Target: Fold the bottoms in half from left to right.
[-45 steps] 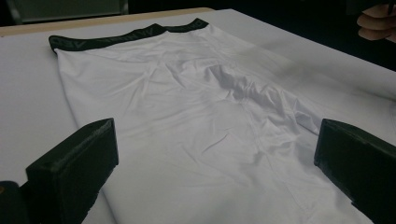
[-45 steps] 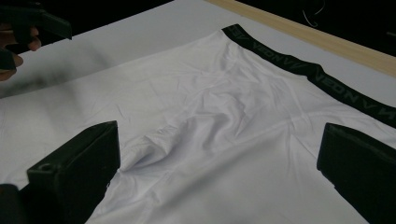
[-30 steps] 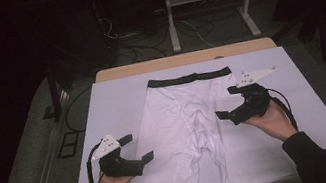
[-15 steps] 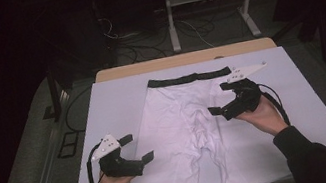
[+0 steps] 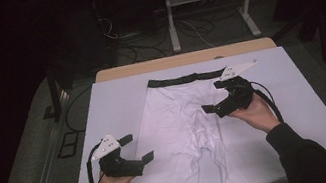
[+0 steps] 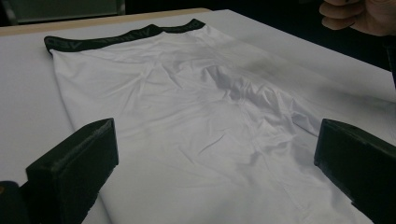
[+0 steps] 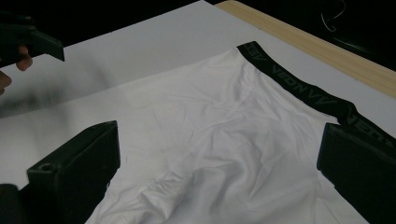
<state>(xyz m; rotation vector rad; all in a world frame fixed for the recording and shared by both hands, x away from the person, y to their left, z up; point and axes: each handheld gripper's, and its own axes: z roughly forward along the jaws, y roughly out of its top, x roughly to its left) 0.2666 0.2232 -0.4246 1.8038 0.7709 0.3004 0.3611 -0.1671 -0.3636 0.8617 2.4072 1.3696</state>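
On white table cover (image 5: 117,104), flat white shorts (image 5: 183,133), both claws (image 5: 136,148) (image 5: 214,97) open.

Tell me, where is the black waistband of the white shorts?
In the high view, the black waistband lies along the far edge of the white shorts, near the table's wooden back edge. The right tool hovers just in front of its right end.

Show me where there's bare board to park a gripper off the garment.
Bare strips flank the white boxer briefs: one between their left edge and the white board edge, beyond the left gripper; a wider one right of the right gripper. The middle is covered by fabric.
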